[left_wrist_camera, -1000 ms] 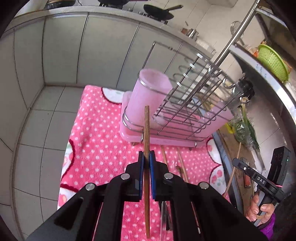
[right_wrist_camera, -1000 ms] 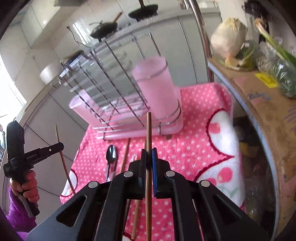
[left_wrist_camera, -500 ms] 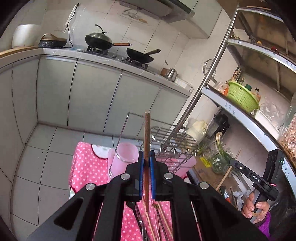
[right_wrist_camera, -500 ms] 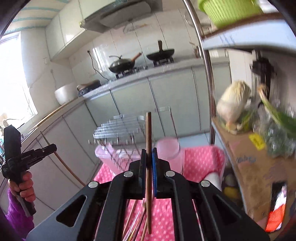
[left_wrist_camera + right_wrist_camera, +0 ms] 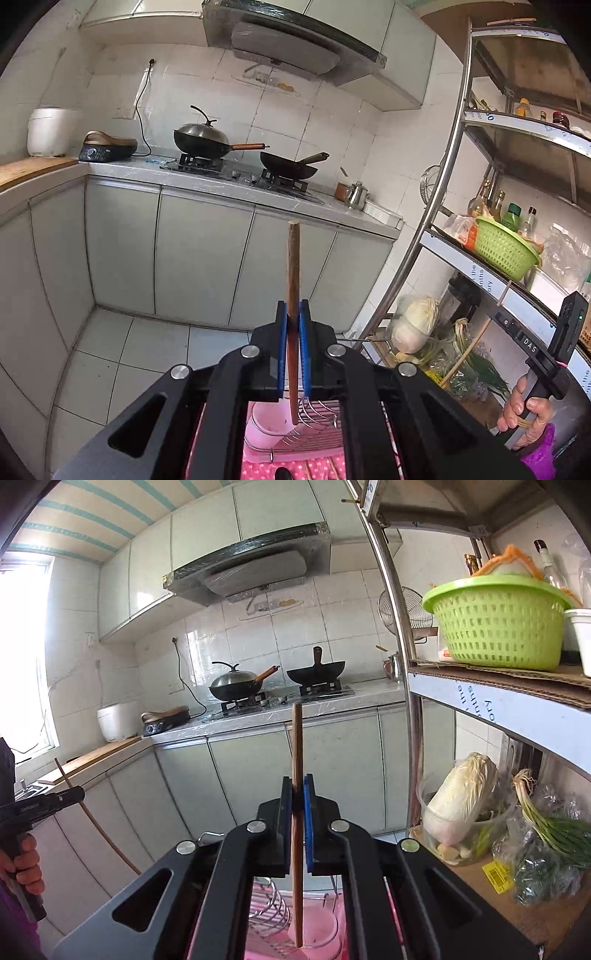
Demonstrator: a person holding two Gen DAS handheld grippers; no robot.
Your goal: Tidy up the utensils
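My left gripper (image 5: 293,314) is shut on a dark brown chopstick (image 5: 293,266), held upright. Its lower tip hangs over the open pink holder cup (image 5: 271,419) of the wire dish rack (image 5: 317,424). My right gripper (image 5: 297,790) is shut on a lighter wooden chopstick (image 5: 296,746), also upright, with its lower end over the same pink cup (image 5: 317,928). Each gripper shows in the other's view, the right one in the left wrist view (image 5: 496,314) and the left one in the right wrist view (image 5: 77,794), each with its chopstick.
The rack stands on a pink dotted cloth (image 5: 314,470) with more utensils on it. A metal shelf post (image 5: 399,635) with a green basket (image 5: 498,620), cabbage (image 5: 461,797) and greens stands to the right. The stove counter with woks (image 5: 207,138) lies ahead.
Both grippers have tilted up and risen, so the views swung from the cloth and rack to the kitchen. The chopsticks now stand upright over the pink cup.
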